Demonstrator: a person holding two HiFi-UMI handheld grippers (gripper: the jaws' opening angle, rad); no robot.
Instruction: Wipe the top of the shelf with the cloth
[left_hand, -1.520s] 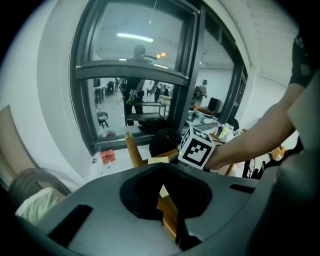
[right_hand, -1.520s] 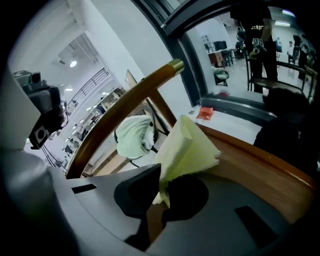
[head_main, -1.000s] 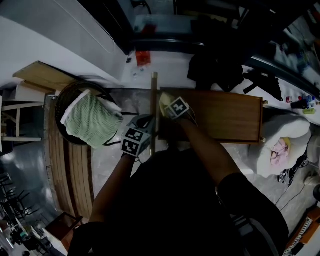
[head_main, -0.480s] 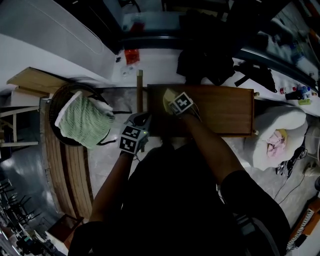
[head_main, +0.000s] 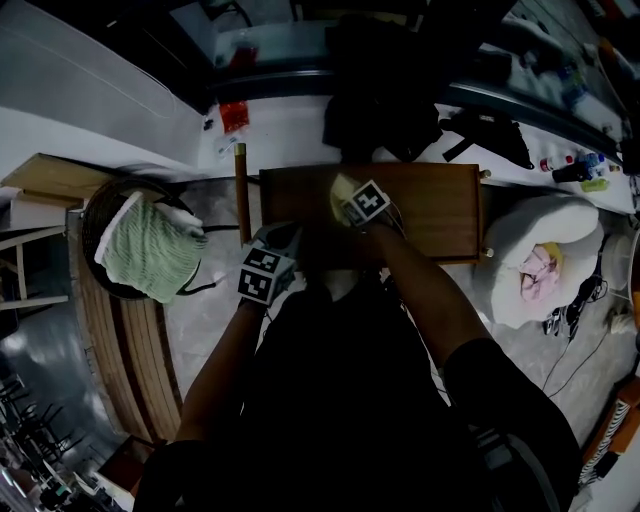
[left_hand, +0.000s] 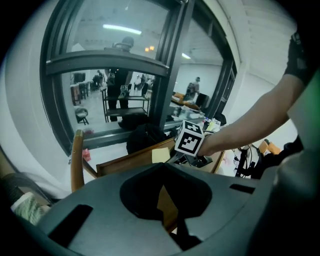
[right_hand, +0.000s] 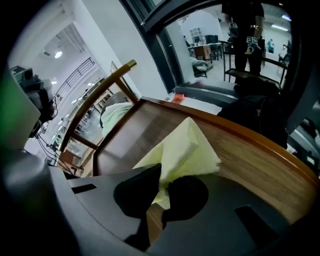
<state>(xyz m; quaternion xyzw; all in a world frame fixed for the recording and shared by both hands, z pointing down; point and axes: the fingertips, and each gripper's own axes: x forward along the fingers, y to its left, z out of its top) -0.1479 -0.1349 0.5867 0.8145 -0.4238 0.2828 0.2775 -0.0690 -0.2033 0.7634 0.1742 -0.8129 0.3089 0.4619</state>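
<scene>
The shelf top (head_main: 430, 205) is a brown wooden rectangle under my hands. A pale yellow cloth (head_main: 341, 190) lies on its left half, pinched in my right gripper (head_main: 347, 204), which is shut on it. In the right gripper view the cloth (right_hand: 186, 146) fans out from the dark jaws (right_hand: 162, 189) over the wood (right_hand: 255, 157). My left gripper (head_main: 283, 238) hangs at the shelf's front left corner. Its jaws (left_hand: 162, 189) look shut, with nothing gripped and only a sliver of wood showing behind them.
A dark basket (head_main: 92, 215) with a green towel (head_main: 150, 252) stands left of the shelf, and a wooden post (head_main: 240, 190) rises between them. A white cushion (head_main: 545, 255) lies to the right. Black bags (head_main: 385, 100) sit behind the shelf. Wooden slats (head_main: 120, 340) run along the left.
The right gripper has slid the cloth rightward across the shelf top, away from its left edge. The left gripper has shifted right too, reaching the shelf's front left corner.
</scene>
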